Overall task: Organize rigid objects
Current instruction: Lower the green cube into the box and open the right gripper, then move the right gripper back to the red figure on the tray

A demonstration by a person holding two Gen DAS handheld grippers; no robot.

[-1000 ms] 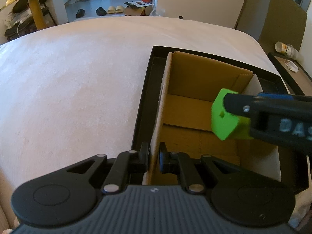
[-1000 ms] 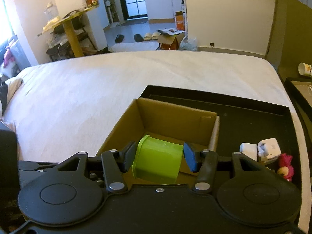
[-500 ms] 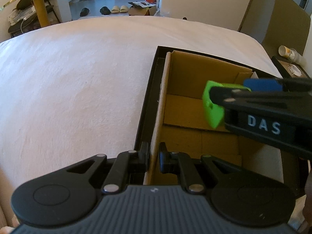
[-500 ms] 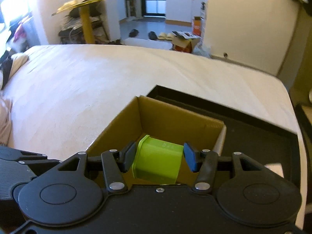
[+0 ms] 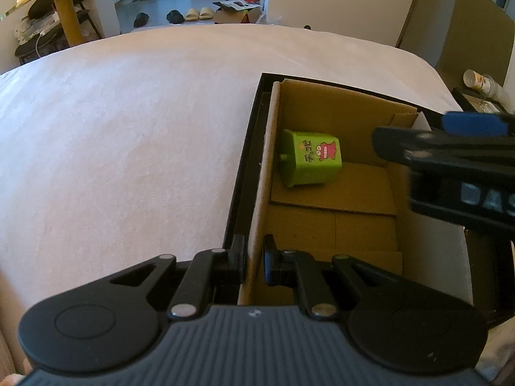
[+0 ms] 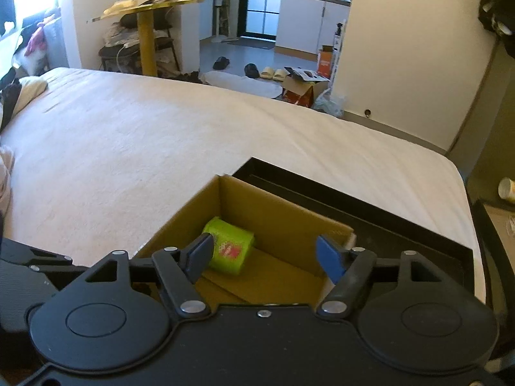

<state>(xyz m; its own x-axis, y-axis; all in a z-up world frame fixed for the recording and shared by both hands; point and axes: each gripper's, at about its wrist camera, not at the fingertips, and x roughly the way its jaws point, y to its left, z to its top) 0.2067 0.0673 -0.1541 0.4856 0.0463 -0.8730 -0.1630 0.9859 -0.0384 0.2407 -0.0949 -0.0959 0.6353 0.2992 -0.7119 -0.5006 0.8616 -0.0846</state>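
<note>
A green toy block [image 5: 309, 161] with a pink figure printed on it lies on its side on the floor of the cardboard box [image 5: 334, 206], near the far left corner. It also shows in the right wrist view [image 6: 229, 250]. My left gripper [image 5: 254, 257] is shut on the box's left wall [image 5: 257, 225]. My right gripper [image 6: 267, 255] is open and empty, held above the cardboard box [image 6: 283, 218]; in the left wrist view its fingers [image 5: 450, 148] hang over the box's right side.
The box stands in a black tray [image 5: 244, 160] on a white bed [image 5: 128, 128]. A paper cup [image 5: 476, 78] sits on a side surface at the right. Slippers and a carton lie on the floor beyond the bed.
My right gripper has opened and let go of the green block, which now lies on the box floor. The right gripper has drawn back and up. The left gripper has kept its hold.
</note>
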